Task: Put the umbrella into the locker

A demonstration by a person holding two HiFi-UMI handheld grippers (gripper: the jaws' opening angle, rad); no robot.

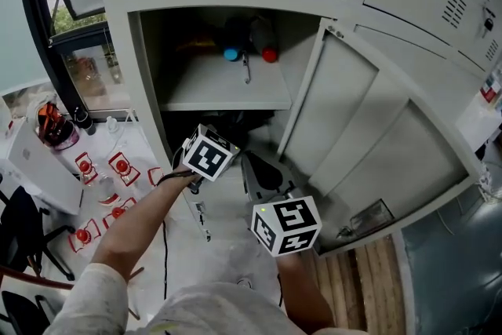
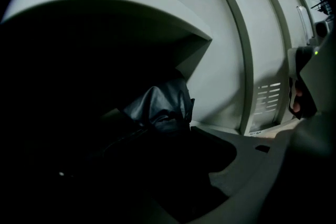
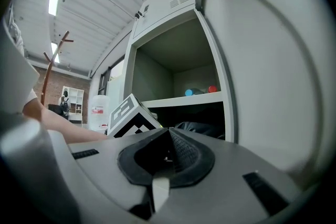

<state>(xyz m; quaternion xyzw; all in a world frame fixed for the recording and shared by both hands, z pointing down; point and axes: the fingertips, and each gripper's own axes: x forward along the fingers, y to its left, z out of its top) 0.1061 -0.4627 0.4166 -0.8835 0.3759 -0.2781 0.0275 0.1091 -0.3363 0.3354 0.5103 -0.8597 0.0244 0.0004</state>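
Umbrella (image 2: 157,107): folded, dark fabric; lies inside the locker (image 1: 141,51), in the lower compartment, under the shelf (image 1: 227,86).
Left tool (image 2: 168,165): points into that compartment; its 2 jaws stand wide apart with nothing clamped; the umbrella is ahead of the tips, apart from them.
Shelf load: 1 blue cap (image 1: 230,54), 1 red cap (image 1: 269,55); bodies too dark to identify.
Right tool (image 3: 169,136): outside the locker; jaws closed together, empty.
Door (image 1: 376,137): stands open, at right.
Handling, estimated: light; canopy soft and probably slippery; core stiff. Grip across the bundled middle, never loose cloth.
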